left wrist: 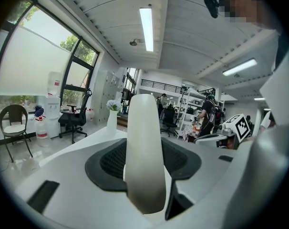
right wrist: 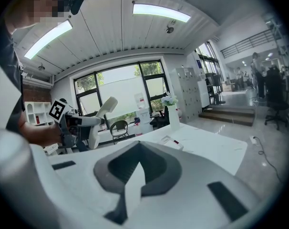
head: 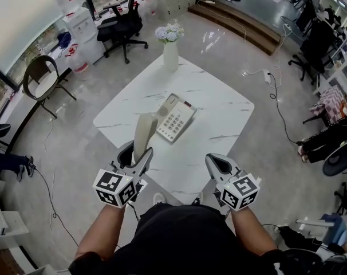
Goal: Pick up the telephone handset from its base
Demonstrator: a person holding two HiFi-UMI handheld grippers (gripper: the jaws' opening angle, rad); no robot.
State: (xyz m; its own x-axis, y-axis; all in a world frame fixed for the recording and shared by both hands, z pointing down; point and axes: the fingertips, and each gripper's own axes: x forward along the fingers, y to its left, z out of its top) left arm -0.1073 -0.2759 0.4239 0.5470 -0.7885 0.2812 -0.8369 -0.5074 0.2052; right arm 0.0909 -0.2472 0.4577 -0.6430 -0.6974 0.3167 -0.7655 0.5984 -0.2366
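Where left gripper (head: 137, 157) clamps, handset (head: 144, 132) hidden.

nothing legible from where i stand: the telephone base (head: 174, 118) has a keypad, but its figures are too small to read.

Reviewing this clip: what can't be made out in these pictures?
- Key labels on the telephone base: too small, head view.
- Lower end of the handset: hidden between the jaws of the left hand-held gripper, head and left gripper views.
- Base details in the right gripper view: too small and far off.
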